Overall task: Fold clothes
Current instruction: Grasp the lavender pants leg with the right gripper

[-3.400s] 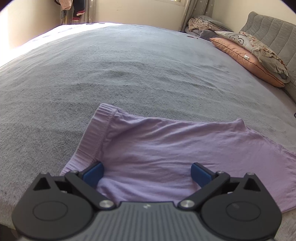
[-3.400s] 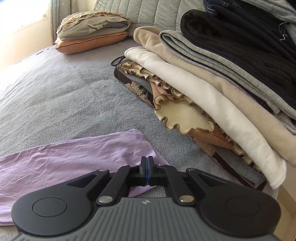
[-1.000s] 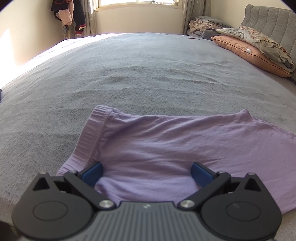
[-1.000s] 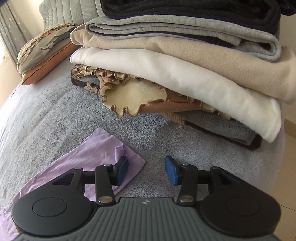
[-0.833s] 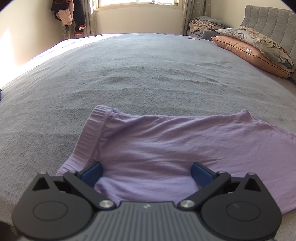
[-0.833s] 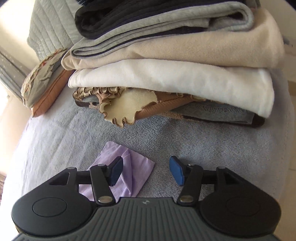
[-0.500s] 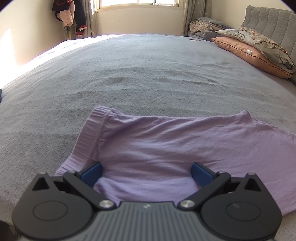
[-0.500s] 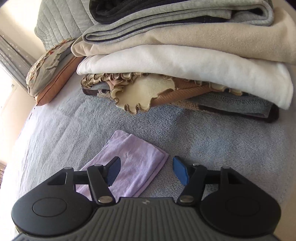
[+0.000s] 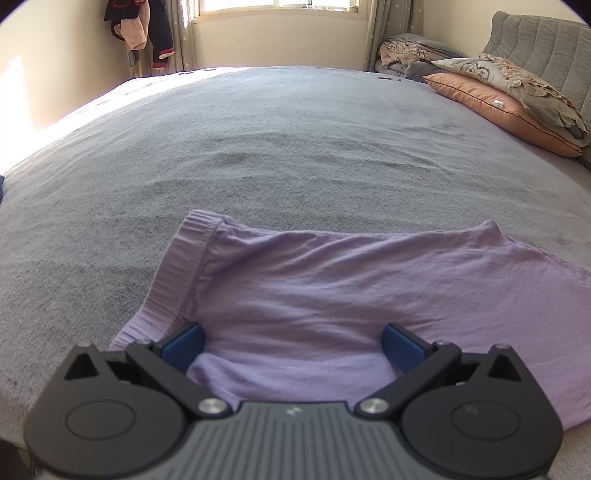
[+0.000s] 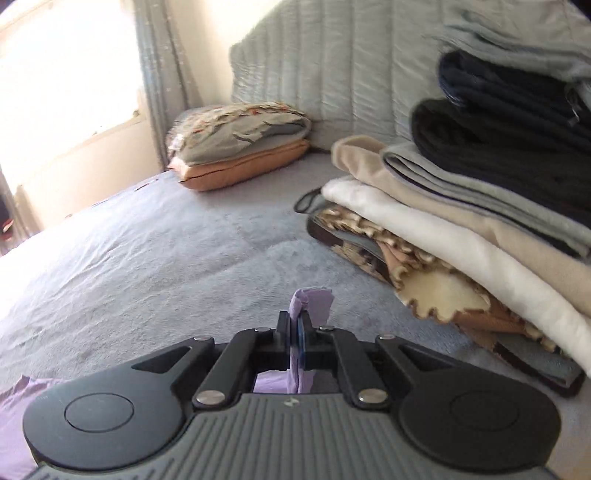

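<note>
A lilac garment [image 9: 332,295] lies flat on the grey bed cover [image 9: 258,147], its ribbed waistband at the left. My left gripper [image 9: 291,345] is open and rests low over the near edge of the cloth, its blue pads wide apart on either side of a fold. In the right wrist view my right gripper [image 10: 300,341] is shut on the lilac garment's end [image 10: 312,301], which sticks up between the pads, lifted off the bed cover [image 10: 147,258]. More lilac cloth [image 10: 14,413] shows at the lower left.
A tall stack of folded clothes [image 10: 480,221] stands close on the right of my right gripper. Two pillows [image 10: 240,155] lie against the quilted headboard [image 10: 332,74]. In the left wrist view, pillows [image 9: 509,99] sit at far right and clothes hang [image 9: 140,26] by the window.
My right gripper has closed on the lilac end it was straddling, then lifted and rolled with it, so the view swung toward the headboard. My left gripper stayed put and open.
</note>
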### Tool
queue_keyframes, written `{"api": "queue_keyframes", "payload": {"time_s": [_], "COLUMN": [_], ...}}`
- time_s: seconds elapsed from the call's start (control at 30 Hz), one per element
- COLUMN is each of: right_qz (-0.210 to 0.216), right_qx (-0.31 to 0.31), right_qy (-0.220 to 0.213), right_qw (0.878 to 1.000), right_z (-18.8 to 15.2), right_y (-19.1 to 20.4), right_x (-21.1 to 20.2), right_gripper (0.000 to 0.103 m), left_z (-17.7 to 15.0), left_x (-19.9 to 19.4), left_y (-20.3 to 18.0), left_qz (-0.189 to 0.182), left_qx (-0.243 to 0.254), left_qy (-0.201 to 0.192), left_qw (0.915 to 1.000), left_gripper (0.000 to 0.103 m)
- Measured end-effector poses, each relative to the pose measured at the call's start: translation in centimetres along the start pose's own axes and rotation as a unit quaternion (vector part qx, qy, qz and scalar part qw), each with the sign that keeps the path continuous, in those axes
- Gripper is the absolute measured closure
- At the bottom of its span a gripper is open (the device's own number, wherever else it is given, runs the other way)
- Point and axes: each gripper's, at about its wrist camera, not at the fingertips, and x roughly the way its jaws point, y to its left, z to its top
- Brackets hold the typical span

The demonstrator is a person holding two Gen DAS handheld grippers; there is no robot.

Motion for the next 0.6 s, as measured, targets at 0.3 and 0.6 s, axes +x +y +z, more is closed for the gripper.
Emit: {"api": "queue_keyframes", "payload": {"time_s": [0.3, 0.6], "right_qz": [0.144, 0.142], "right_qx": [-0.283, -0.229], "right_qy": [0.102, 0.105], "right_qw": [0.943, 0.957], "right_z": [-7.0, -6.6], "right_y": [14.1, 13.0], "right_x": [1.8, 1.8], "right_gripper": [0.098, 0.096], "left_z": [0.0, 0.0], "left_x": [0.1, 0.1], "left_y": [0.0, 0.0], "left_qz": [0.0, 0.0], "left_qx": [-0.001, -0.002], "left_qy": [-0.002, -0.001], "left_qw": [1.0, 1.0], "left_gripper": [0.0, 0.0]}}
